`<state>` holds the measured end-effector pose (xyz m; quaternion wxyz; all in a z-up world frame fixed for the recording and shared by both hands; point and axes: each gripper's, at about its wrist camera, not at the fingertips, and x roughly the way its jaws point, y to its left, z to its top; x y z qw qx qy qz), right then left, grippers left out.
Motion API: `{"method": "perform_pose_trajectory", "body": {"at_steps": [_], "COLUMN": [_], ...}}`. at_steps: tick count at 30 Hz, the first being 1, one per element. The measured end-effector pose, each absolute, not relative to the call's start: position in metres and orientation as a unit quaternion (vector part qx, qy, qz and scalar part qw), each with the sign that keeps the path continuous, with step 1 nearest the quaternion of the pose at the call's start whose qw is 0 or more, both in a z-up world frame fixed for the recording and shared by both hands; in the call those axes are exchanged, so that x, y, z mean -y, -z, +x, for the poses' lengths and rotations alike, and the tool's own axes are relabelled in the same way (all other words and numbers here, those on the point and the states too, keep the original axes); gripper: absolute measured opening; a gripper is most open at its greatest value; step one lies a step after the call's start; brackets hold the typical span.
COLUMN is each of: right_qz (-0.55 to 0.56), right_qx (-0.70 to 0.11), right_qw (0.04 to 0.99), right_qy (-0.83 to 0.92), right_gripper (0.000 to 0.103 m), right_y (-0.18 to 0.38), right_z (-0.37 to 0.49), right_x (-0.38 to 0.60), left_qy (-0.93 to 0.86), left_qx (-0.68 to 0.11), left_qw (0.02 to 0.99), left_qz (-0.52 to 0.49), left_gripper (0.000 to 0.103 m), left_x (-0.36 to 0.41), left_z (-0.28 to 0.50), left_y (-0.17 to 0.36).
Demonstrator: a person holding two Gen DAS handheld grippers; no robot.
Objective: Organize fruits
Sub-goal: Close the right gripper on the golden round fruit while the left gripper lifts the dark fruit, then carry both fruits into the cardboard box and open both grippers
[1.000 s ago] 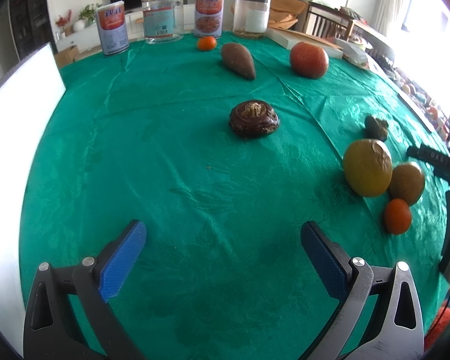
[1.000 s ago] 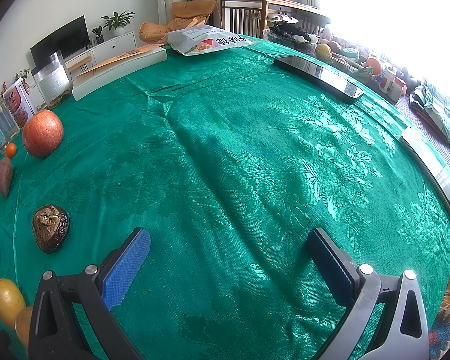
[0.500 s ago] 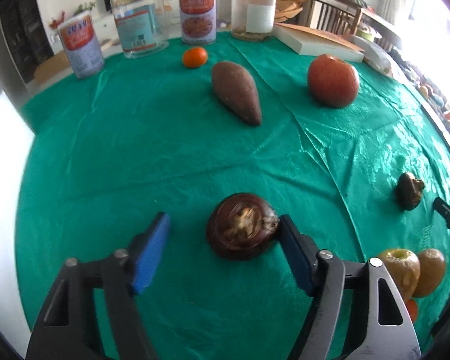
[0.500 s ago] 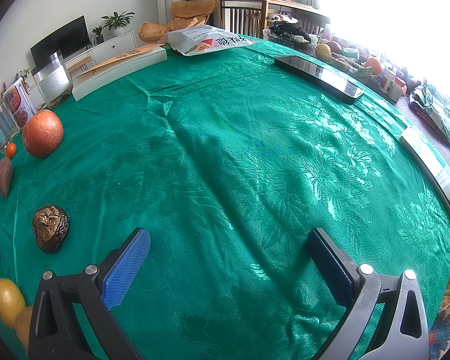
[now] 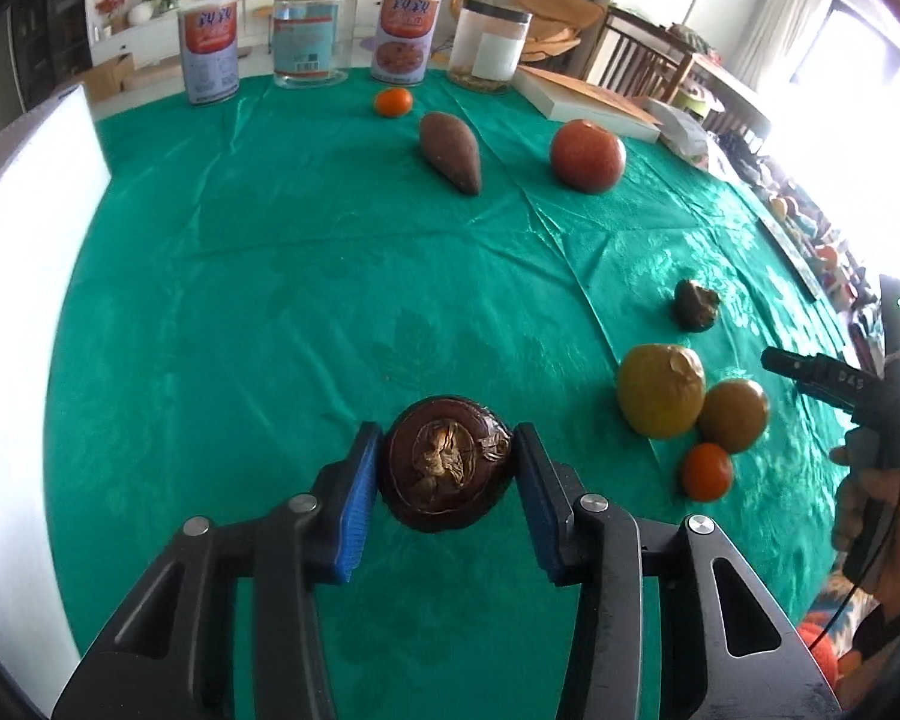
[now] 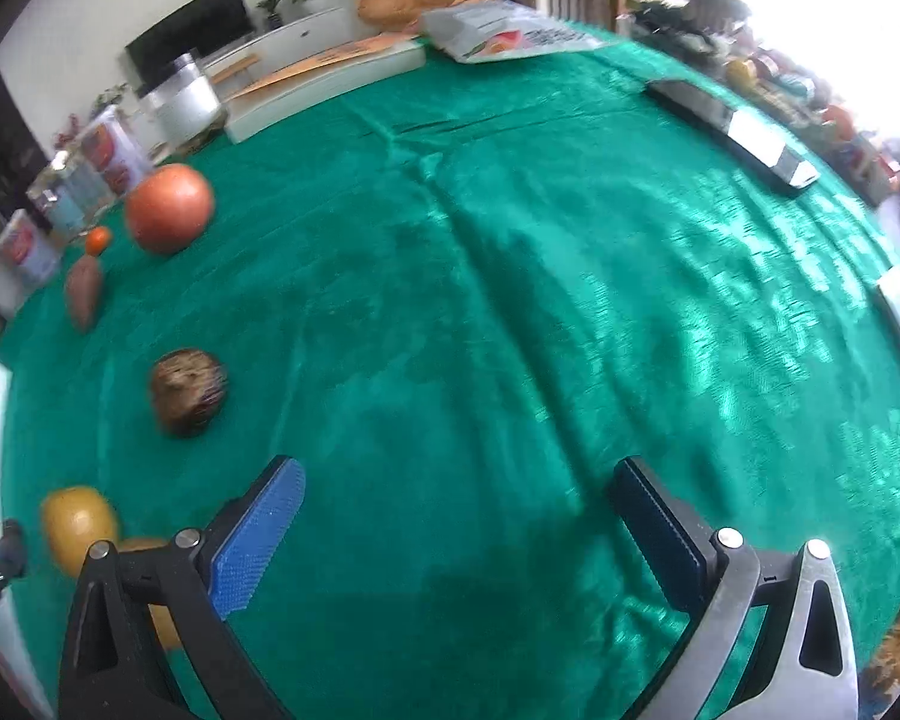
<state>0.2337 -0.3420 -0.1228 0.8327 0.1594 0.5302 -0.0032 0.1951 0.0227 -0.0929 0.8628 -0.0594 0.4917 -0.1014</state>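
Note:
My left gripper (image 5: 447, 456) is shut on a dark brown round fruit (image 5: 444, 471) with a dried crown, just over the green tablecloth (image 5: 270, 300). To its right lie a yellow-green fruit (image 5: 660, 390), a brownish fruit (image 5: 733, 414) and a small orange (image 5: 707, 471) in a cluster. Farther off lie a small dark wrinkled fruit (image 5: 696, 305), a red-orange round fruit (image 5: 587, 155), a sweet potato (image 5: 450, 150) and another small orange (image 5: 393, 102). My right gripper (image 6: 456, 492) is open and empty over bare cloth; the wrinkled fruit (image 6: 189, 390) lies to its left.
Cans and jars (image 5: 315, 30) stand along the far table edge, with a flat white box (image 5: 588, 105) to their right. A white board (image 5: 24, 252) stands at the left. A dark flat device (image 6: 732, 126) lies at the far right of the right wrist view.
My left gripper moved forward to the dark brown fruit, closed on it and drew back with it. My right gripper shifted, and its view is now blurred.

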Motion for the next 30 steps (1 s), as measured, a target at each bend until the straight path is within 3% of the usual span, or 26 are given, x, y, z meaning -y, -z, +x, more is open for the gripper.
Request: {"method": "perform_pose_trajectory", "body": {"at_steps": [5,8,10,13,21,26,30], "right_qz": [0.154,0.139,0.136,0.156,0.124,0.108,0.093], "right_qx": [-0.580,-0.611,-0.611,-0.602,-0.543,-0.522,-0.531], "right_qw": [0.791,0.772,0.774,0.776,0.816,0.787,0.730], "right_qy": [-0.122,-0.107,-0.091,-0.106,-0.154,-0.311,-0.420], "right_gripper": [0.096,0.079,0.073,0.049,0.048,0.048,0.048], "right_y": [0.105,0.121,0.128,0.130,0.046,-0.005,-0.003], "right_z": [0.224,0.232,0.237,0.238,0.205,0.162,0.126], "right_x": [0.277,0.259,0.257,0.258,0.233,0.119,0.006], "left_qy": [0.105,0.112,0.114,0.117,0.143,0.051,-0.060], "left_qx": [-0.483,-0.482,-0.481,-0.480,-0.437,-0.413,-0.429], "left_qw": [0.867,0.867,0.868,0.868,0.879,0.898,0.887], "left_qz": [-0.055,-0.057,-0.059,-0.058,-0.125,-0.144,-0.162], "left_gripper": [0.045,0.045,0.045,0.045,0.045,0.045,0.045], "left_x": [-0.024,-0.025,-0.029,-0.037,-0.105,-0.188,-0.259], "left_z": [0.178,0.171,0.164,0.152,0.082,0.046,0.032], "left_y": [0.075,0.068,0.062,0.052,-0.014,-0.041,-0.016]}}
